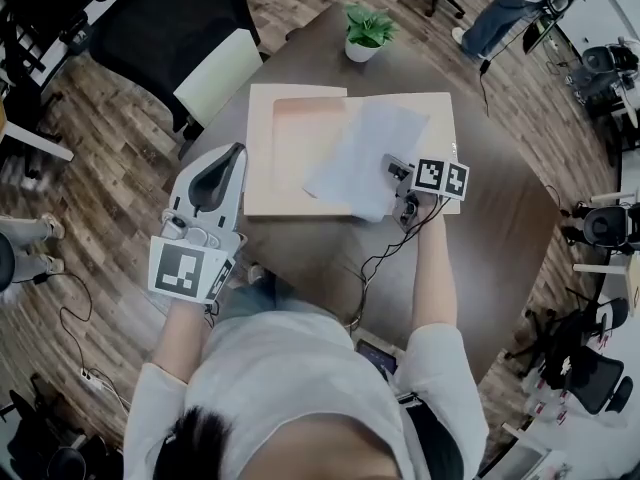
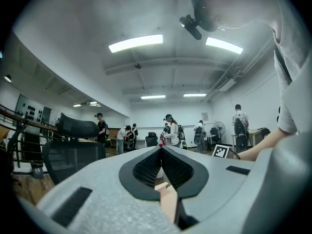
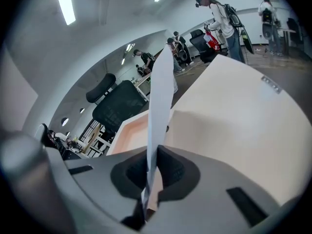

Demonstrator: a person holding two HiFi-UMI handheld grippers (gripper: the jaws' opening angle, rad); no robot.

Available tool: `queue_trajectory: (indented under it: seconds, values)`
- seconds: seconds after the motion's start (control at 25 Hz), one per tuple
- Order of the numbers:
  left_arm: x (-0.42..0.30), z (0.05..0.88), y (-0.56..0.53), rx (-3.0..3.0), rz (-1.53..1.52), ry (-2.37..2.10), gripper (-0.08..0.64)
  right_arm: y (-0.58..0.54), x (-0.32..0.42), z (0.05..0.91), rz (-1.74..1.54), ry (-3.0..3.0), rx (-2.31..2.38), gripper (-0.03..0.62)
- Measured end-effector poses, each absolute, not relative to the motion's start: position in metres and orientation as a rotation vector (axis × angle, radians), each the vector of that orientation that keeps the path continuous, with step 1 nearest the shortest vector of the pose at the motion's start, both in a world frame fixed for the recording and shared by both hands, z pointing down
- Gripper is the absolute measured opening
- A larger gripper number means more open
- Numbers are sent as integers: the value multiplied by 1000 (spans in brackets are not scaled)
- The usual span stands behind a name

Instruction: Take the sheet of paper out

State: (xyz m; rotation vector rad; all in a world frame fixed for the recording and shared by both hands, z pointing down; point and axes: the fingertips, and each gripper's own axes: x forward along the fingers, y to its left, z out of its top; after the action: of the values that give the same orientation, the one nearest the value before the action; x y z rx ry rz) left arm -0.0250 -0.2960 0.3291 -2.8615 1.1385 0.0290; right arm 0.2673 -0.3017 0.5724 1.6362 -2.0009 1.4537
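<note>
The left gripper (image 1: 236, 152) points level just beside the left edge of the folder (image 1: 272, 168), jaws together. The right gripper (image 1: 391, 166) tilts down over the folder's right half, forearm outstretched, jaws clamped on the sheet of paper (image 1: 360, 153).

Around me a wood-plank floor (image 1: 110, 148) runs under my dark brown table (image 1: 500, 218) — a small potted plant (image 1: 366, 30) sits at its far edge, with a black office chair (image 1: 170, 18) beyond. Overhead, long light strips (image 2: 135, 43) glow on a white ceiling.
</note>
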Motion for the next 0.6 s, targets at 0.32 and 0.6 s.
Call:
queue_trajectory:
  seconds: [0.32, 0.6]
  values:
    - [-16, 322, -282, -2875, 55, 1068, 9, -282, 274, 530, 1280, -2075, 1785, 14]
    - [-8, 314, -276, -2876, 72, 1020, 9, -264, 274, 492, 1067, -2097, 1887, 14]
